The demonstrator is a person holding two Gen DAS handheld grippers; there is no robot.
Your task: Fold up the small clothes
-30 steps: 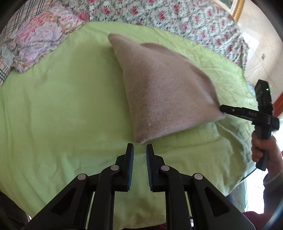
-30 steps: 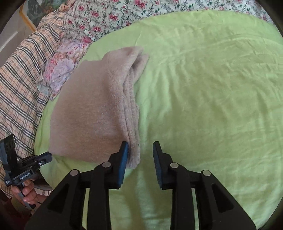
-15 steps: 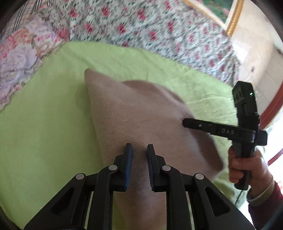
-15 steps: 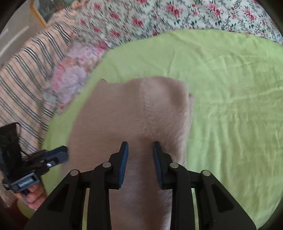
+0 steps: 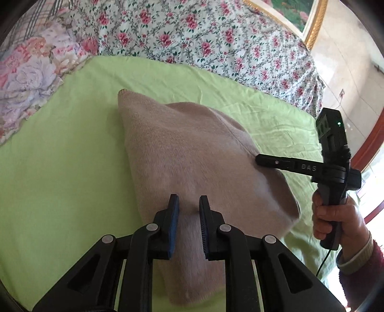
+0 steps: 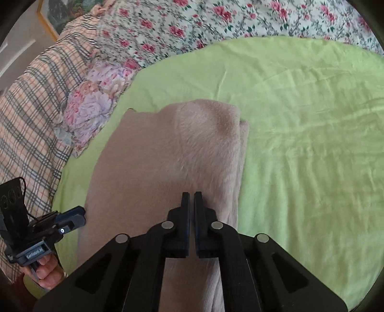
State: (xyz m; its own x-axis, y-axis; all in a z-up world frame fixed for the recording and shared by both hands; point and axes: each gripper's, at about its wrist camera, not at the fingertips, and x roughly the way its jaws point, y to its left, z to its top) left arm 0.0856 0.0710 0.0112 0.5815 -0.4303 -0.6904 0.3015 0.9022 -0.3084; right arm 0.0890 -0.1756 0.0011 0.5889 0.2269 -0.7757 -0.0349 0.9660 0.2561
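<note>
Sweater (image 6: 168, 156) edge borders bare green sheet (image 6: 300, 144).

From my left wrist view, the near end of the folded beige fuzzy knit garment (image 5: 192, 153) is covered by my left tool (image 5: 189, 204), so I cannot tell whether its pads touch the fabric. The right tool (image 5: 258, 160) shows side-on there, its tip against the garment; any pinched fold is hidden. The hand (image 5: 336, 223) holding it is cut off at the sleeve by the picture's edge. In my right wrist view, the floral quilt (image 6: 216, 21) at the top is blurred, and the garment's near edge lies hidden under the tool's black arms. The gilt-framed painting (image 5: 300, 16) is cropped at the frame's rim.
</note>
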